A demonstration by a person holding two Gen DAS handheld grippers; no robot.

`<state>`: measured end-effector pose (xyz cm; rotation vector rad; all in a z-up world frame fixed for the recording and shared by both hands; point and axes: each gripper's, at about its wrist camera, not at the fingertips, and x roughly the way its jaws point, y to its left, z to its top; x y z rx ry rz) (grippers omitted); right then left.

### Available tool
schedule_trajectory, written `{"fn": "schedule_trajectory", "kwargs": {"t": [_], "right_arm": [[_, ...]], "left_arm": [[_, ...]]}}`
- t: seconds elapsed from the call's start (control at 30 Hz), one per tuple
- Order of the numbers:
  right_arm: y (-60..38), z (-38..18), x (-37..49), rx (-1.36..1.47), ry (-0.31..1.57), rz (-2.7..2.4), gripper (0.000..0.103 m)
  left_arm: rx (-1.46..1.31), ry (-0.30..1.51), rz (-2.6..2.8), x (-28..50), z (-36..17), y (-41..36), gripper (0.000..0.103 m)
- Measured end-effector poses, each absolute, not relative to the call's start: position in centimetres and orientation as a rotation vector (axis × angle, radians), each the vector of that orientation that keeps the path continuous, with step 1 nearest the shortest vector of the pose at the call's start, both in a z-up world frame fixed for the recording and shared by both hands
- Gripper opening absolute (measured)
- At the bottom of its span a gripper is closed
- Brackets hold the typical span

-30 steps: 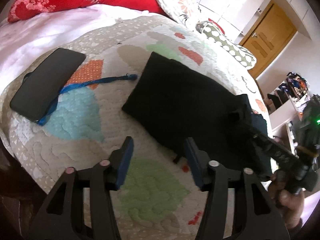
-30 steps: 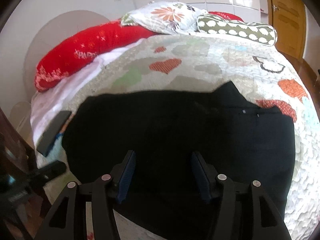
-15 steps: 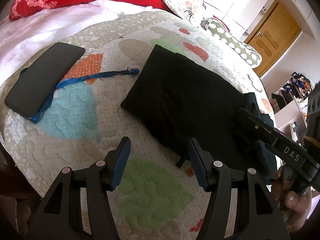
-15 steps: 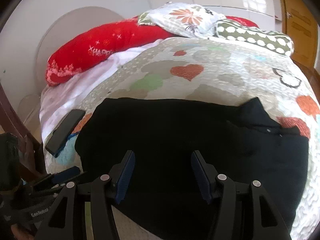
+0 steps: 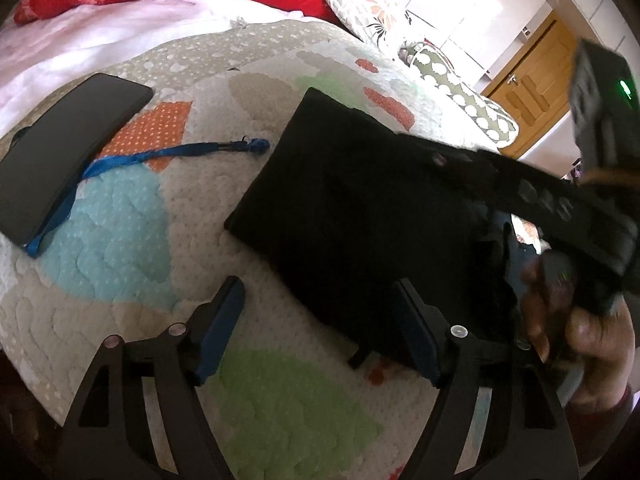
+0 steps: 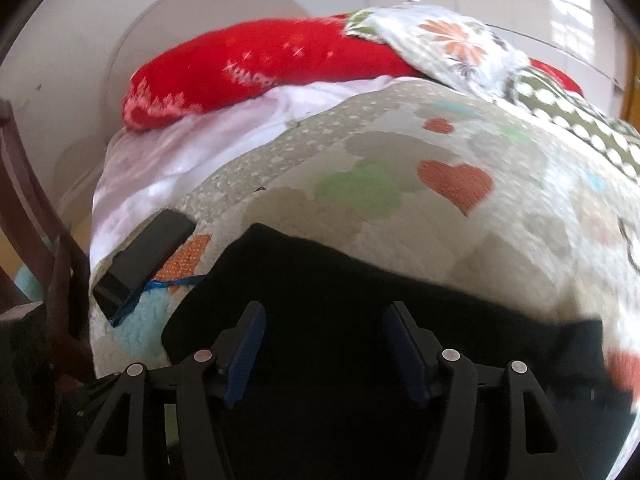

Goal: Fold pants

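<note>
The black pants (image 5: pixel 360 208) lie folded into a flat rectangle on the patchwork quilt (image 5: pixel 280 400). My left gripper (image 5: pixel 316 296) hovers at their near edge. Its jaws are opening; the quilt and a corner of the cloth show between the blue pads, and nothing is pinched. In the left wrist view a hand holds the right gripper tool (image 5: pixel 560 208) low over the right part of the pants. In the right wrist view my right gripper (image 6: pixel 324 320) is over the pants (image 6: pixel 360 288) with its jaws opening, and no cloth is caught between the pads.
A black phone (image 5: pixel 68 160) with a blue lanyard (image 5: pixel 160 158) lies left of the pants. A red pillow (image 6: pixel 260 64), a floral pillow (image 6: pixel 444 44) and a dotted bolster (image 5: pixel 464 84) line the head of the bed. A brown chair (image 6: pixel 36 220) stands at the bed's left edge.
My left jaws have spread wider. The right gripper has swung left along the pants and rolled; in the left wrist view its tool now reaches farther across the cloth.
</note>
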<state>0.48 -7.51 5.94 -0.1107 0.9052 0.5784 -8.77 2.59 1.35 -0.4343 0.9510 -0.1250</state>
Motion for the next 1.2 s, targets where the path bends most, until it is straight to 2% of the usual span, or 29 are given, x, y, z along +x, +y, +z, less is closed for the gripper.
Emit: {"fn": "schedule_trajectory", "kwargs": {"t": [0.2,0.4,0.47,0.5,0.53,0.57,0.6,0.67,0.83,0.9,0.97,1.1,1.2], "right_arm": [[-4.5,4.8,4.0,-0.17,0.927,0.652,0.064],[-2.9,2.2,5.8,-0.163,0.965,0.751,0.066],[-3.1,1.5,5.9,-0.117,0.973,0.772,0.055],[-3.1,1.4,5.9,-0.109,0.97,0.775,0.053],[-3.2,1.4,5.9,-0.097,0.966,0.781,0.047],[-3.5,1.6,6.0,-0.077,0.966,0.788,0.042],[-3.9,1.8,6.0,-0.05,0.966,0.793,0.039],[-4.9,2.4,6.2,0.02,0.959,0.811,0.033],[-8.7,5.7,5.2,0.154,0.886,0.802,0.033],[-11.9,7.9,4.4,0.243,0.827,0.773,0.038],[-15.7,9.8,3.4,0.314,0.781,0.702,0.06],[-24.0,12.5,-0.2,0.409,0.712,0.599,0.07],[-28.8,12.1,-2.6,0.491,0.717,0.531,0.077]], "left_arm": [[-0.49,0.93,-0.15,-8.0,1.3,3.0,0.088],[-0.516,0.889,-0.157,-7.2,1.4,3.4,0.088],[-0.535,0.864,-0.142,-7.0,1.5,3.8,0.068],[-0.517,0.863,-0.123,-6.9,1.5,4.0,0.045],[-0.506,0.868,-0.121,-6.7,1.5,4.0,0.034],[-0.512,0.866,-0.14,-6.6,1.6,4.1,0.032],[-0.514,0.861,-0.155,-6.7,1.8,4.1,0.026],[-0.474,0.829,-0.175,-7.1,3.0,3.3,0.022],[-0.364,0.701,-0.276,-8.6,7.7,-0.2,0.019],[-0.323,0.646,-0.344,-9.3,9.8,-2.2,0.019],[-0.268,0.611,-0.404,-9.8,11.2,-4.8,0.018],[-0.166,0.619,-0.549,-10.7,11.4,-11.6,0.018],[-0.091,0.648,-0.608,-11.5,9.6,-16.0,0.018]]}}
